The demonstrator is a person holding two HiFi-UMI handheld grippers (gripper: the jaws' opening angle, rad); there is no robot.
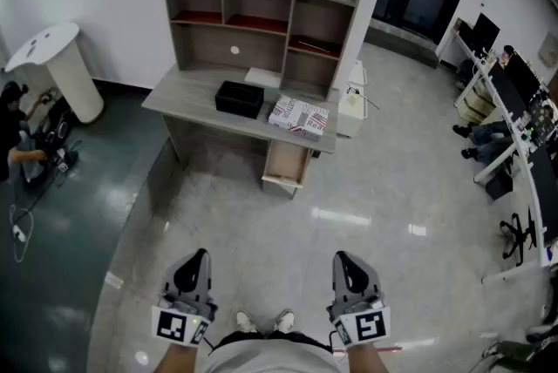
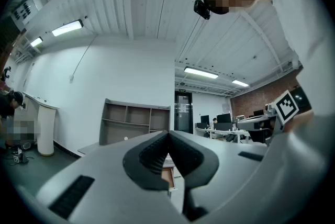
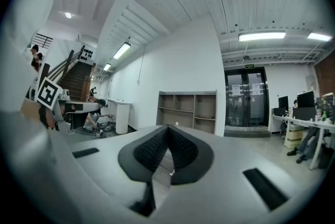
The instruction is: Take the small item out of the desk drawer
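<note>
Under the desk (image 1: pixel 187 101), beneath the magazine (image 1: pixel 299 117) that lies beside a black box (image 1: pixel 240 98), the drawer (image 1: pixel 285 164) stands pulled out, its contents too small to make out. Well apart from it, the left gripper (image 1: pixel 199 257) and the right gripper (image 1: pixel 342 259) each have their jaws pressed together on nothing.

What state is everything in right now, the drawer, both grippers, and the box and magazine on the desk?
Drawer: pulled open, contents too small to tell.
Left gripper: shut, empty, well short of the desk.
Right gripper: shut, empty.
Black box: lying flat on the desk.
Magazine: closed, flat on the desk.
</note>
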